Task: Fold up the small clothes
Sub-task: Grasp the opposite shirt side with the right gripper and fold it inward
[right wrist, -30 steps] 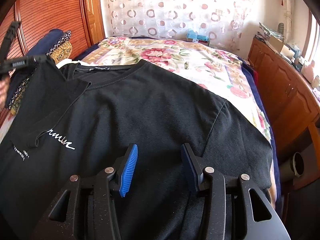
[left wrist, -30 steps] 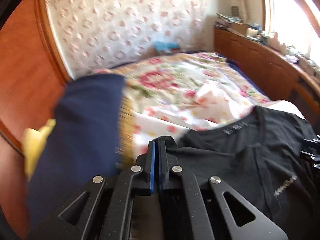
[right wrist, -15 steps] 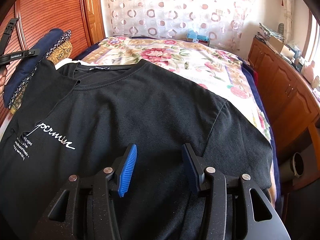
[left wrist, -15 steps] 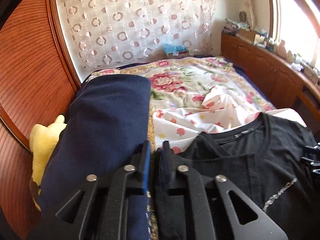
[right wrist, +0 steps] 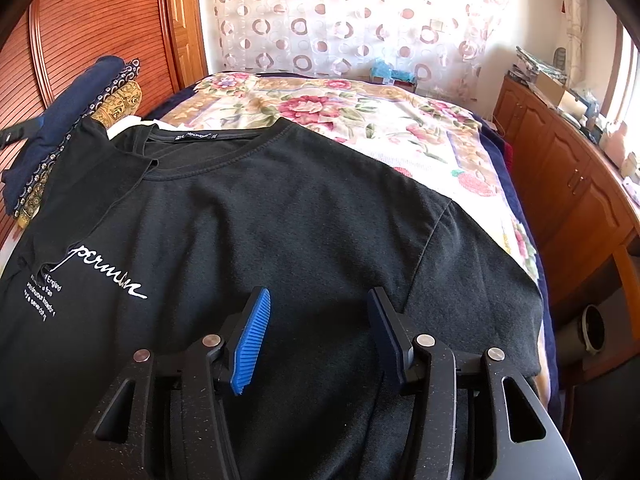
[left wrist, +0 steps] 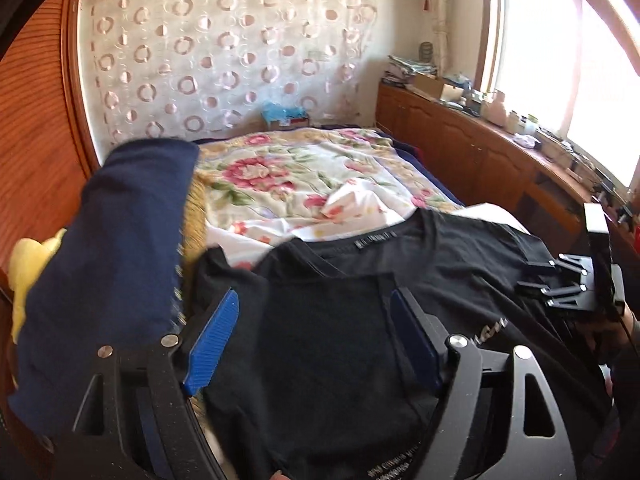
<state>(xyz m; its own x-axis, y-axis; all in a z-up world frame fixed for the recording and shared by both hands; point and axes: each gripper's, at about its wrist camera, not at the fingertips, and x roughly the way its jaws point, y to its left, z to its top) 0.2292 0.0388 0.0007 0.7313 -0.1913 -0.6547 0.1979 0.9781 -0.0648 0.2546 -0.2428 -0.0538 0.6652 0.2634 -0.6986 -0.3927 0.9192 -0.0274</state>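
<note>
A black T-shirt (right wrist: 304, 216) with white script lies spread on the bed, chest up. Its left sleeve (right wrist: 92, 184) is folded inward over the chest and also shows in the left wrist view (left wrist: 320, 340). My left gripper (left wrist: 312, 320) is open and empty, just above that folded sleeve. My right gripper (right wrist: 318, 320) is open and empty, low over the shirt's lower middle. The right gripper also shows at the right edge of the left wrist view (left wrist: 568, 284). The shirt's right sleeve (right wrist: 488, 280) lies flat.
A floral bedspread (right wrist: 360, 116) covers the bed beyond the shirt. A navy folded cloth (left wrist: 108, 248) and patterned fabric (right wrist: 116, 104) lie at the left by the wooden headboard (right wrist: 92, 32). A wooden cabinet (right wrist: 580, 184) runs along the right side.
My left gripper has opened and let go of the left sleeve, which now lies folded over the chest. The right gripper has stayed open and nearly still.
</note>
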